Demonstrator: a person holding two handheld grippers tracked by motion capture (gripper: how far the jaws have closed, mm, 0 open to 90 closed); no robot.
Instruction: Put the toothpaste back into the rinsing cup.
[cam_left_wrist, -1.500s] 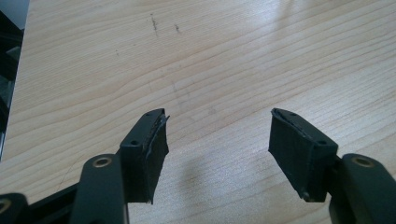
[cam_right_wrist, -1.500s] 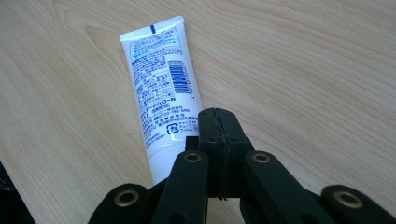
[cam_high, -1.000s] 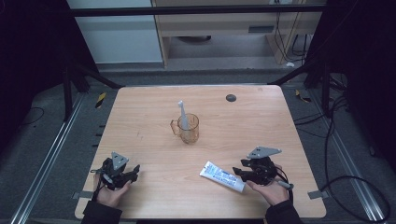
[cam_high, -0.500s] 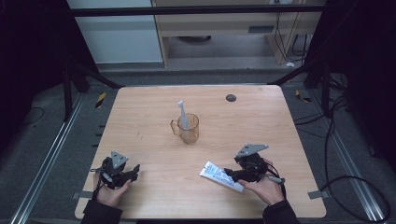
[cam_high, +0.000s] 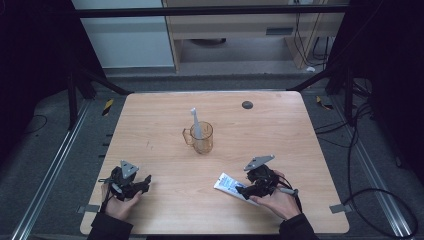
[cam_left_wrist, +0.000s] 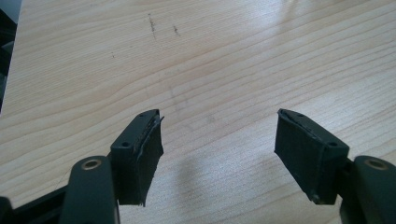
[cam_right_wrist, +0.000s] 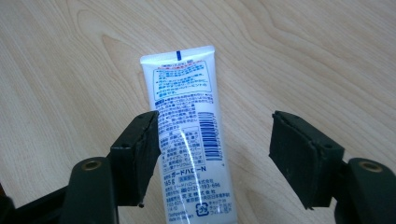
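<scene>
The right gripper (cam_right_wrist: 212, 158) has slid left over the flat white printed toothpaste tube (cam_right_wrist: 189, 135), jaws wide and empty, likely about to grasp; the left gripper (cam_left_wrist: 219, 154) idles open near-left.

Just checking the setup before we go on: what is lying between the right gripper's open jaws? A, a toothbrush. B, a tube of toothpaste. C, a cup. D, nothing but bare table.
B: the right gripper view shows the right gripper open over a white tube of toothpaste lying flat on the table.

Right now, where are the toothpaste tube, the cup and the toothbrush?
Tube (cam_right_wrist: 187, 135): right gripper view, middle of its printed back.
Cup (cam_high: 204, 142): high view, amber side wall.
Toothbrush (cam_high: 194, 120): high view, shaft above the rim.
</scene>
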